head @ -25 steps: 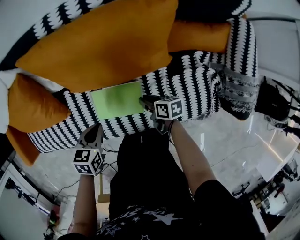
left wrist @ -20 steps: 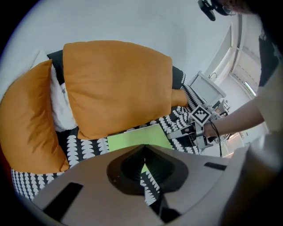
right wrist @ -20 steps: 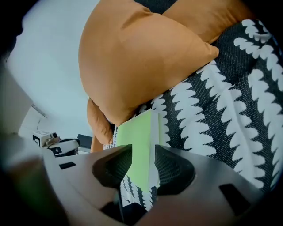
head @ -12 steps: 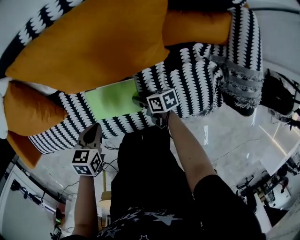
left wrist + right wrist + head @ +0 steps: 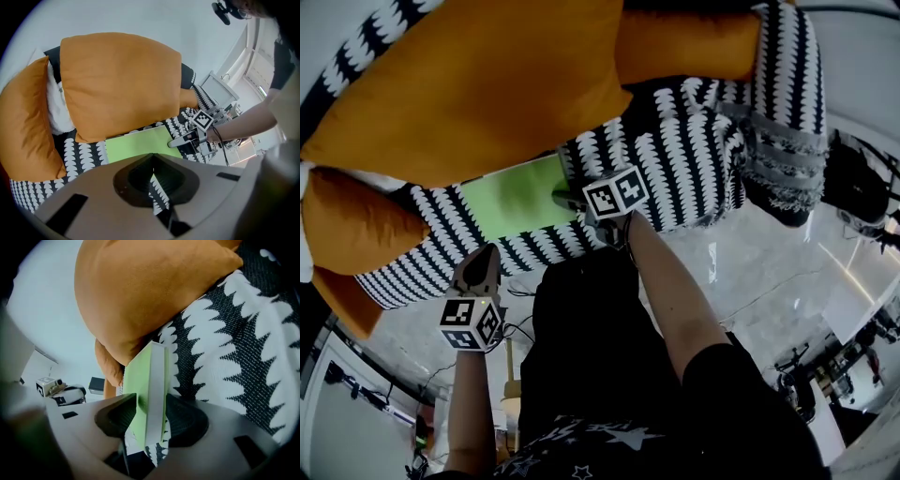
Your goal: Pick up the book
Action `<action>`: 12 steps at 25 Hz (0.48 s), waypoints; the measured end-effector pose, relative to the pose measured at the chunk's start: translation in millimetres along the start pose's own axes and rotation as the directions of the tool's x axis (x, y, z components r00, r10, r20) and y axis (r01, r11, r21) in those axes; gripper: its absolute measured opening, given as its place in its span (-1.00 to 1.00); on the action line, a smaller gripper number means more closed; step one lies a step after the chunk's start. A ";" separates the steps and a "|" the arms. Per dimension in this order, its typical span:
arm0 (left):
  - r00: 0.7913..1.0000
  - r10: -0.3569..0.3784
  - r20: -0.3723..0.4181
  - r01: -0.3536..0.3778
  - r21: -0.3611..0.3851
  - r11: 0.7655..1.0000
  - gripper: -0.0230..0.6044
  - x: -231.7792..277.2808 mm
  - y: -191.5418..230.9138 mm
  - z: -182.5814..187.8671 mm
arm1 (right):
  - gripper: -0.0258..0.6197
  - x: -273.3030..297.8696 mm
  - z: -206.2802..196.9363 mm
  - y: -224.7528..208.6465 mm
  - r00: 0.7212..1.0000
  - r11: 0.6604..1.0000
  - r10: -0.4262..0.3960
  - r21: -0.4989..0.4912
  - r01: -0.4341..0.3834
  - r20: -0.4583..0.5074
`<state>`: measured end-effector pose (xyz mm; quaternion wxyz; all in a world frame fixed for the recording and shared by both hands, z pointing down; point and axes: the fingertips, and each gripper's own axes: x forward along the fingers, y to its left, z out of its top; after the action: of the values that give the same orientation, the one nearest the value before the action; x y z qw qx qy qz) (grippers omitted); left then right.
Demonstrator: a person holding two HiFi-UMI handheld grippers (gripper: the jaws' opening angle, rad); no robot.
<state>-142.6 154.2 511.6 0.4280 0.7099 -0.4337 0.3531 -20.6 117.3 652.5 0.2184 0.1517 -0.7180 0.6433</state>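
Sofa [image 5: 694, 159] front, left side: my left claw [image 5: 481, 261] hangs just off it, pressed together and empty. The green book [image 5: 511, 197] lies flat on the seat, partly under the orange cushion [image 5: 478, 84]. My right claw [image 5: 565, 199] is opening with the book's edge between its jaws, not pinching. I'd slide deeper, stay level with the cover, then close firmly before lifting.
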 end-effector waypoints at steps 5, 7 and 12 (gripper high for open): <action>1.000 -0.001 0.003 0.001 0.000 1.000 -0.91 -1.7 2.3 -0.3 | -0.32 -5.9 0.8 13.9 0.996 0.996 0.085 0.014 -0.085 -0.027; 1.000 0.003 0.010 -0.003 -0.002 1.000 -0.91 -0.1 2.8 3.2 | -0.32 -12.5 6.3 22.3 0.993 0.993 0.119 -0.006 -0.119 -0.025; 0.999 0.016 0.035 -0.015 -0.028 0.999 -0.91 -4.9 6.1 6.5 | -0.32 -16.4 14.2 53.4 0.988 0.987 0.151 -0.056 -0.153 -0.025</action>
<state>-149.2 148.2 506.7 0.4276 0.7065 -0.4515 0.3379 -34.8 108.9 597.2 0.1803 0.0835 -0.7434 0.6386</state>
